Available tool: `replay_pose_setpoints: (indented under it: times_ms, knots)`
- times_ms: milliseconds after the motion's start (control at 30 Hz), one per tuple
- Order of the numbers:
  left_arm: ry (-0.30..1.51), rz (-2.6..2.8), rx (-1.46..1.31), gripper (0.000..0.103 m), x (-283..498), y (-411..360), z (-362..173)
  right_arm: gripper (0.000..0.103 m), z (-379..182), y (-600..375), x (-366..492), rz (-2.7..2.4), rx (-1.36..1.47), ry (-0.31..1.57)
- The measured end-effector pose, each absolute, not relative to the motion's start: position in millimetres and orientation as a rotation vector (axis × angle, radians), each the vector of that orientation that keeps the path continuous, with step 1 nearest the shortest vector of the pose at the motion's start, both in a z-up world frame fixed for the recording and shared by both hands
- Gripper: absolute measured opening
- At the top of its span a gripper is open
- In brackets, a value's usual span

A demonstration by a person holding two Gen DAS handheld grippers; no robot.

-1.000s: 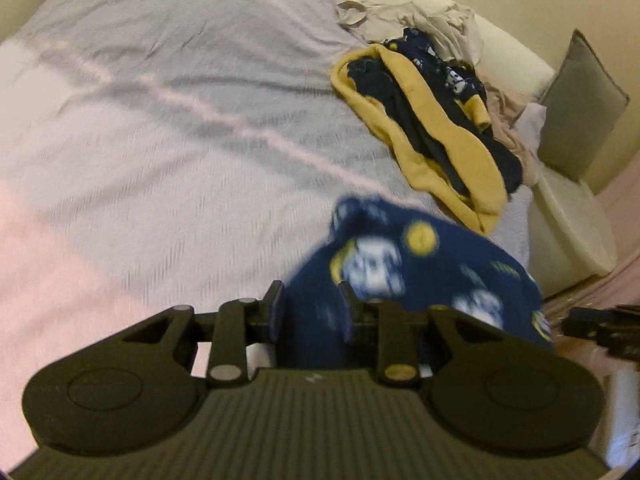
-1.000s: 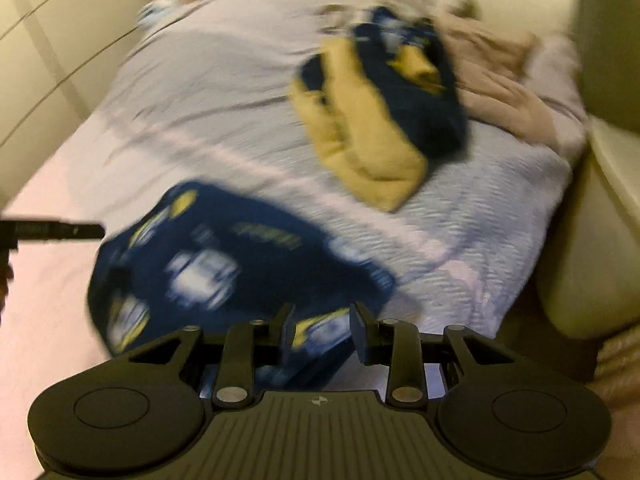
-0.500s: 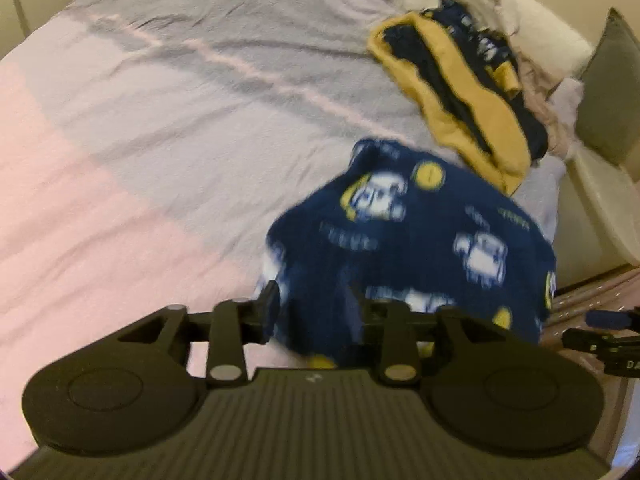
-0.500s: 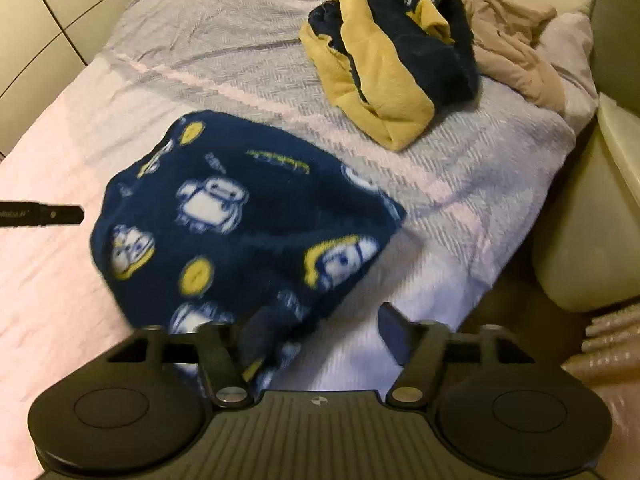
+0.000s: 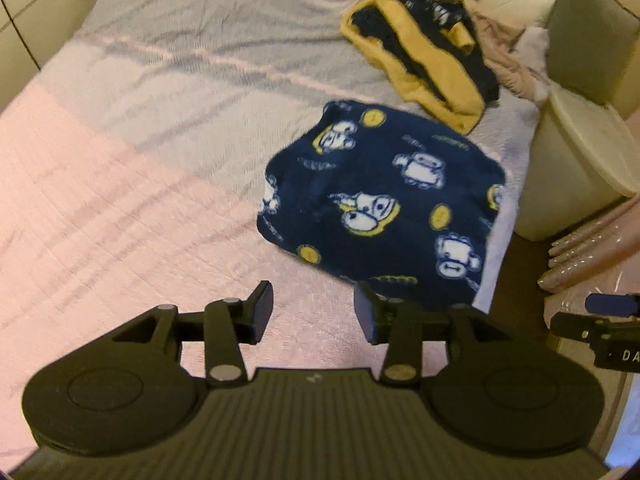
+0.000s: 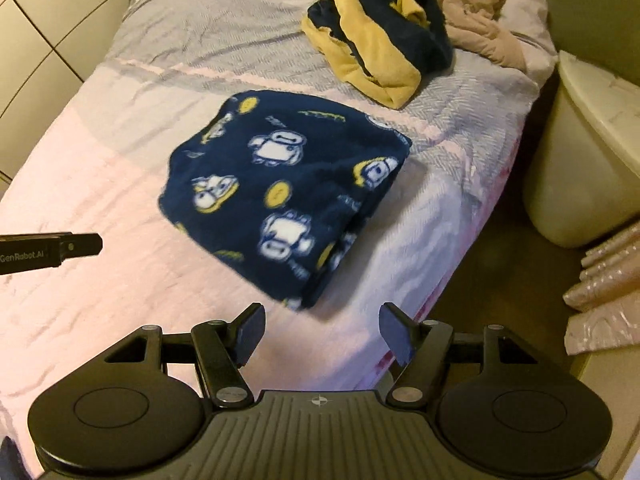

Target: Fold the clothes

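Note:
A folded navy fleece garment with white robot and yellow prints [image 5: 384, 204] [image 6: 284, 196] lies on the bed near its right edge. My left gripper [image 5: 314, 312] hangs above the pink cover just in front of it, its jaws opening, nothing between them. My right gripper [image 6: 322, 328] is open over the bed's edge, also clear of the garment. Each gripper shows at the side of the other's view: the right gripper [image 5: 600, 324] and the left gripper [image 6: 52, 250]. A crumpled navy and yellow garment [image 5: 424, 52] [image 6: 376, 44] lies farther back.
The bed cover [image 5: 140, 128] is pink in front and grey behind. Beige clothes [image 6: 476, 20] are heaped at the back right. A cream lidded bin [image 6: 592, 152] and a grey cushion [image 5: 588, 36] stand right of the bed, with shiny pink packets [image 6: 608, 284] on the floor.
Both grippers let go of the navy printed garment and pulled back and up. The garment now rests folded on the bed, and both pairs of jaws stand wider.

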State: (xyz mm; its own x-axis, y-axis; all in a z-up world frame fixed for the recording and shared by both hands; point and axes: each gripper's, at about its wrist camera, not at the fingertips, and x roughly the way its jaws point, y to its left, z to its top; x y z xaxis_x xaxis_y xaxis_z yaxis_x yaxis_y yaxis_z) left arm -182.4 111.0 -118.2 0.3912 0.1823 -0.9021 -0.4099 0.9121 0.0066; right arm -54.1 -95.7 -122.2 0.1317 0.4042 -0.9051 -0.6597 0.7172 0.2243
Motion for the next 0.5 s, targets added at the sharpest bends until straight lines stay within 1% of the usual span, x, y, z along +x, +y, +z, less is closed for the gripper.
replay_pose_setpoints:
  times_ms: [267,500]
  knots:
    - [1.011,0.337,-0.132,0.044,-213,91,-67,0.067,-76,-111,-87,0.739,-0.173,1.128]
    - [0.964,0.276,-0.091,0.045,-221,84,-48,0.067,-55,-116,-103,0.715,-0.131,1.076]
